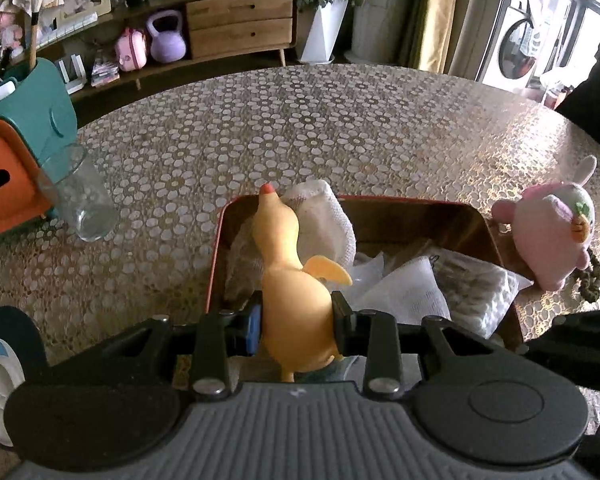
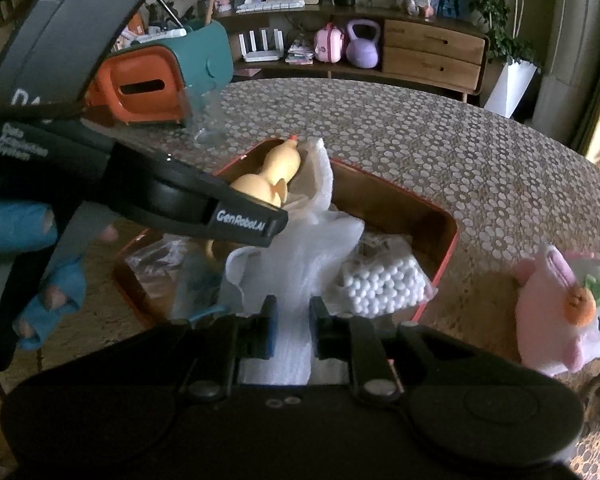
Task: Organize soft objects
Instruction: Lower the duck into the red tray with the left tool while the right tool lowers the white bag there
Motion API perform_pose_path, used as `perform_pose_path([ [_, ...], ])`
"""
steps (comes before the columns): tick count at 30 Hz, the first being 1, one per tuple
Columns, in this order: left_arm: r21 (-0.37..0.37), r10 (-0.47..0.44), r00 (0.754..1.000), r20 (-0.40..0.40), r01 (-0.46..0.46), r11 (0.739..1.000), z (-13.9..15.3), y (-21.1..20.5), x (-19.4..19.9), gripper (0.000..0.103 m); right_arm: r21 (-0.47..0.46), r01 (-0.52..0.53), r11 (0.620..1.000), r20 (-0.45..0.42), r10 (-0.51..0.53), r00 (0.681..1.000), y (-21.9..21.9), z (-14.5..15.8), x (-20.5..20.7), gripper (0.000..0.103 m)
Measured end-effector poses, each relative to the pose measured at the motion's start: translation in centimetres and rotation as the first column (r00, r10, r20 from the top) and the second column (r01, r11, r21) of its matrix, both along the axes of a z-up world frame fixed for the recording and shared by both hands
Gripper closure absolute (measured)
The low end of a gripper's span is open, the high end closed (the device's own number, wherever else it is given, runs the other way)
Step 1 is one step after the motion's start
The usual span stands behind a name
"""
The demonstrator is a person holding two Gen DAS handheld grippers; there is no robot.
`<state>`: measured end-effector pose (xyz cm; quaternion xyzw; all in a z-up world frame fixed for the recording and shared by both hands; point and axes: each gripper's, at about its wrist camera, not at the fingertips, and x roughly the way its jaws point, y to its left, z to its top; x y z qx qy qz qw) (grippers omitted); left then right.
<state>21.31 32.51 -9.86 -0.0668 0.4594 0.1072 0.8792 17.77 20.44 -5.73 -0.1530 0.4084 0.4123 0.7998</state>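
My left gripper [image 1: 296, 316] is shut on a yellow rubber chicken [image 1: 288, 264] and holds it over the red-rimmed tin box [image 1: 214, 256]; its head lies near the box's far left corner. The chicken also shows in the right wrist view [image 2: 276, 168] behind the left gripper's body. My right gripper [image 2: 292, 328] is shut on a white gauze cloth [image 2: 300, 248] above the same box [image 2: 448, 256]. A bag of white foam balls [image 2: 384, 284] and more white cloth [image 1: 328, 216] lie in the box. A pink plush rabbit [image 1: 552, 232] sits on the table right of the box.
A clear glass [image 1: 80, 200] stands left of the box, next to a teal and orange container [image 1: 16, 152]. The round table [image 1: 300, 120] has a patterned cover. A white reel-like object [image 1: 0, 376] lies at the near left. A sideboard stands behind.
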Motion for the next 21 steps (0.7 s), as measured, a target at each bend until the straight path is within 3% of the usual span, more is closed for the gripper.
perform_pose_path([
  [8, 0.019, -0.005, 1.0, 0.003, 0.005, 1.0, -0.1, -0.2, 0.1, 0.066, 0.013, -0.016, 1.0, -0.014, 0.016, 1.0, -0.1, 0.2, 0.0, 0.077],
  [10, 0.025, -0.005, 1.0, 0.016, 0.005, 1.0, 0.2, -0.3, -0.1, 0.057, 0.018, -0.015, 1.0, -0.01, 0.016, 1.0, -0.3, 0.4, -0.1, 0.077],
  [12, 0.033, -0.008, 0.999, 0.035, 0.007, 0.999, 0.7, -0.5, -0.3, 0.04, 0.027, -0.017, 0.999, -0.009, 0.017, 1.0, -0.5, 0.7, -0.2, 0.074],
  [13, 0.041, -0.008, 0.999, 0.043, 0.006, 0.999, 1.0, -0.6, -0.4, 0.038, 0.031, -0.017, 0.999, -0.012, 0.018, 1.0, -0.7, 0.8, -0.3, 0.07],
  [21, 0.025, 0.013, 0.996, 0.087, -0.015, 1.0, 3.2, -1.0, -1.8, 0.037, 0.075, -0.003, 0.997, -0.008, 0.003, 1.0, -2.3, 2.4, -1.0, 0.06],
])
